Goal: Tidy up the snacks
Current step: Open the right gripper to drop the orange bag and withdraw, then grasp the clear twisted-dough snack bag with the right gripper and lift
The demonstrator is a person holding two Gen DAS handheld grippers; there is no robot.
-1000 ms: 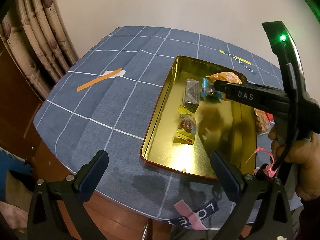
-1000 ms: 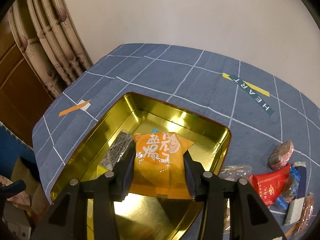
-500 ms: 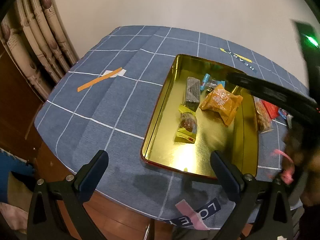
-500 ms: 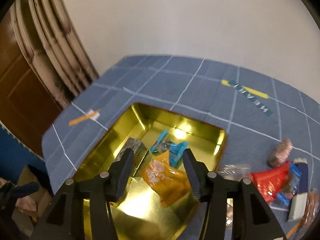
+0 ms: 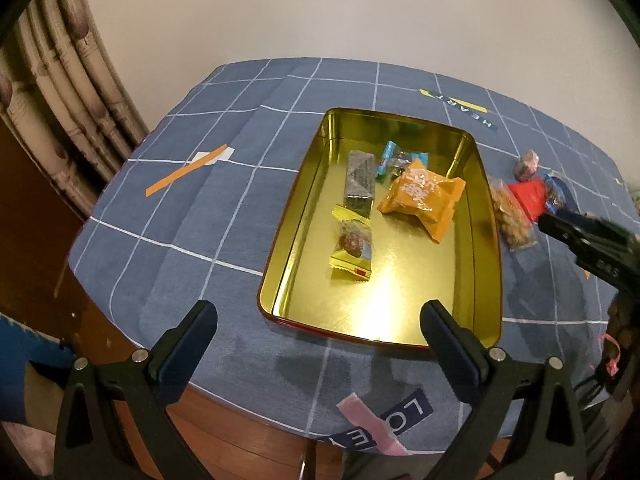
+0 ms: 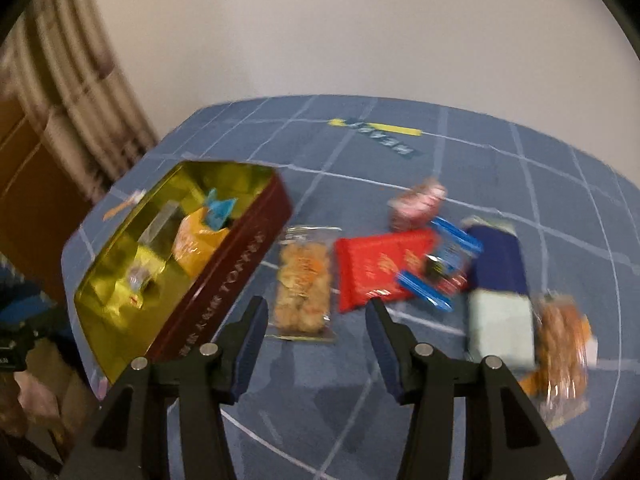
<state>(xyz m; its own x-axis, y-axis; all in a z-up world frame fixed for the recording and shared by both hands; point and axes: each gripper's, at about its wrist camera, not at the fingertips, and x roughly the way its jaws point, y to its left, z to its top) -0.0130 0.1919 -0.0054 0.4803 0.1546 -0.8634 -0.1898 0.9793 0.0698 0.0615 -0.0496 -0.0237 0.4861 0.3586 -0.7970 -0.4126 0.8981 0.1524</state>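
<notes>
The left gripper (image 5: 318,322) is wide open and holds nothing. From its camera you can see right into the gold tin (image 5: 486,216), where the orange snack bag (image 5: 424,196) lies by a dark bar (image 5: 359,178). The right gripper (image 6: 316,312) is open and empty too. Its blurry camera shows more snacks beside the tin: a clear cracker pack (image 6: 304,284) and a red packet (image 6: 376,266). Everything sits on a blue checked cloth (image 5: 192,208). A curtain (image 5: 68,92) hangs near the white wall (image 5: 320,8).
</notes>
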